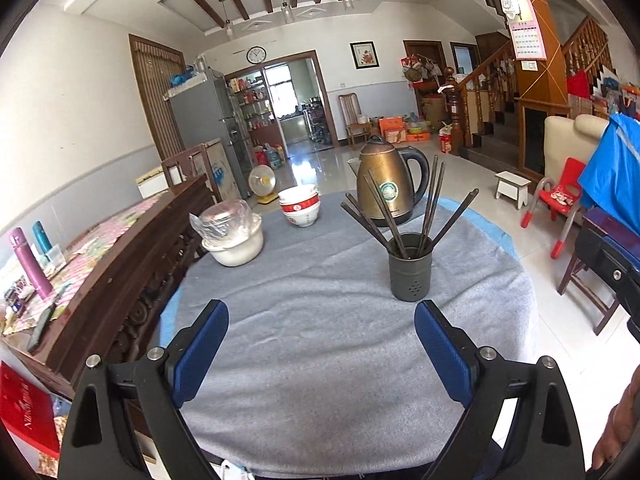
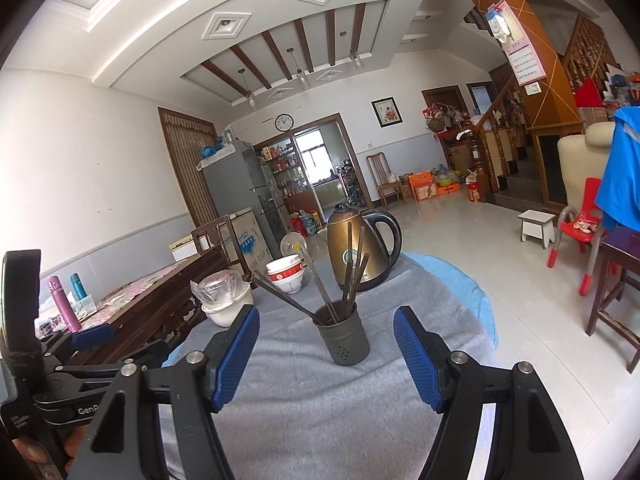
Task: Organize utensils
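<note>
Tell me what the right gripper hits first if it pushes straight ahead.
Most likely the dark utensil holder with chopsticks, standing between the open right gripper fingers' line; depth is uncertain.

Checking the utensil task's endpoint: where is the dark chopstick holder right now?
The chopstick holder stands upright on the grey tablecloth, right of centre in the left wrist view, in front of the bronze kettle.

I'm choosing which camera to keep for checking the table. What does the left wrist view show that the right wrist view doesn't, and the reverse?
Only the left wrist view: the left tongs, open and empty, seen head-on.

Only the right wrist view: the right tongs, open and empty, straddling the holder, with the left tongs seen sideways.

Both: the chopsticks in the dark holder, kettle, stacked bowls and grey cloth.
</note>
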### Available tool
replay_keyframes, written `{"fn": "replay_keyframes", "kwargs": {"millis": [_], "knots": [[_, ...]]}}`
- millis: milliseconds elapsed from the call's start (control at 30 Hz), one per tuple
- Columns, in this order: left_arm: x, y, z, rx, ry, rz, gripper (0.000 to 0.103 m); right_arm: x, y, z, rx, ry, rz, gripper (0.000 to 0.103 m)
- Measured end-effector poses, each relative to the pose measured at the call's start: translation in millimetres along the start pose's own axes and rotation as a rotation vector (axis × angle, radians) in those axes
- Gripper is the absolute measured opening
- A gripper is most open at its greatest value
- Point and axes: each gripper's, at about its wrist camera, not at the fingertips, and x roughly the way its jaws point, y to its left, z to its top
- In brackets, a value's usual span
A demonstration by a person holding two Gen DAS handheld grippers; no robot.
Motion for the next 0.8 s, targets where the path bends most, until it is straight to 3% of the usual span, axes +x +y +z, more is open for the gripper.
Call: {"fn": "replay_keyframes", "kwargs": {"millis": [267, 800], "knots": [[-20.8, -2.5, -5.9, 0.021, -0.021, 0.049, 0.097, -23.0, 6.2, -6.6, 0.007, -0.004, -0.024, 0.073], [-25.4, 33.0, -14.2, -0.044, -0.029, 0.103, 0.098, -13.6, 37.1, -13.8, -0.024, 0.019, -0.029, 0.073]]}}
